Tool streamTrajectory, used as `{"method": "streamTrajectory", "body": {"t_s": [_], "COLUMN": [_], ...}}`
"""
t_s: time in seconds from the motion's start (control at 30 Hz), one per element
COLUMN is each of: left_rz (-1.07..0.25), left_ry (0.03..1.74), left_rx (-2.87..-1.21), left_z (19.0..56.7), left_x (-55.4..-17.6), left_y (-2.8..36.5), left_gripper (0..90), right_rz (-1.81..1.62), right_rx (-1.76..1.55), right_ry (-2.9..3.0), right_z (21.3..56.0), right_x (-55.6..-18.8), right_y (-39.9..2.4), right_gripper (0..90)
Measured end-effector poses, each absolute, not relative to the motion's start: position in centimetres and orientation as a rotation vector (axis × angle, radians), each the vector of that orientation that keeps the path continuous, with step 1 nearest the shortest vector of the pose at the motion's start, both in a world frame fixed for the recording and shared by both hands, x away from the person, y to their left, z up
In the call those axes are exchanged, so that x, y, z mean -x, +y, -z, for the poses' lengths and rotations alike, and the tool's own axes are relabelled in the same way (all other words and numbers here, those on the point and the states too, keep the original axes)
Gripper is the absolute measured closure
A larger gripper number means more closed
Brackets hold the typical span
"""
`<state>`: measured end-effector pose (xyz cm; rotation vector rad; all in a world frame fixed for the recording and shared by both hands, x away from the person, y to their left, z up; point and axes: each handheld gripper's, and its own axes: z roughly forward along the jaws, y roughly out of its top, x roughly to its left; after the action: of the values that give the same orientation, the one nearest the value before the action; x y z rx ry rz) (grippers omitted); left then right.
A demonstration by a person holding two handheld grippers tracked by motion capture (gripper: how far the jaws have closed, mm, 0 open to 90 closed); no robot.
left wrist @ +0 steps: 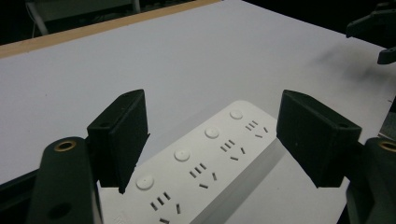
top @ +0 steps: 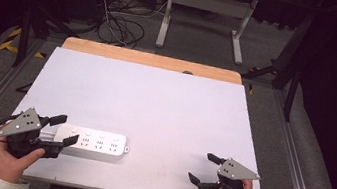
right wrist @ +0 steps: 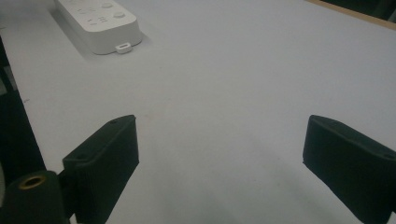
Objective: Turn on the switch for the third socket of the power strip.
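Note:
A white power strip point(top: 96, 141) with several sockets and round buttons lies flat on the white table point(top: 155, 102) near its front left. My left gripper point(top: 62, 132) stands open, its two black jaws on either side of the strip's left end without touching it. In the left gripper view the power strip point(left wrist: 205, 158) runs between the jaws, and the other gripper's black parts point(left wrist: 376, 28) show at the top right. My right gripper point(top: 201, 167) rests open at the front right over bare table. In the right gripper view the power strip point(right wrist: 100, 21) lies far off at the top left.
A bare wooden strip point(top: 151, 59) edges the table's far side. Beyond it on the floor are cables point(top: 121, 27) and a white desk frame point(top: 204, 9). Metal rails point(top: 293, 158) run along both sides of the table. Dark stands flank the back corners.

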<state>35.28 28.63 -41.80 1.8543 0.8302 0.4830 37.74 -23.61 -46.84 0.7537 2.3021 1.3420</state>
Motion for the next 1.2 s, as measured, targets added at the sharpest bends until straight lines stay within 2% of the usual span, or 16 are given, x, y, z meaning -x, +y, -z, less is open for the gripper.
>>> {"method": "streamTrajectory", "body": {"t_s": [0.8,1.2], "left_rz": [-0.426,-0.388], "left_ry": [0.796,0.798], "left_rx": [-1.892,-1.907], "left_z": [41.3,41.3], "left_x": [-37.4,-38.6], "left_y": [25.8,24.3], "left_gripper": [25.4,28.8], "right_rz": [-1.349,-1.359], "right_rx": [-0.751,-0.748], "right_ry": [2.3,2.301], "right_z": [46.8,46.8], "right_x": [-37.7,-37.7], "right_y": [-23.7,-23.7], "right_gripper": [11.1,11.1]}}
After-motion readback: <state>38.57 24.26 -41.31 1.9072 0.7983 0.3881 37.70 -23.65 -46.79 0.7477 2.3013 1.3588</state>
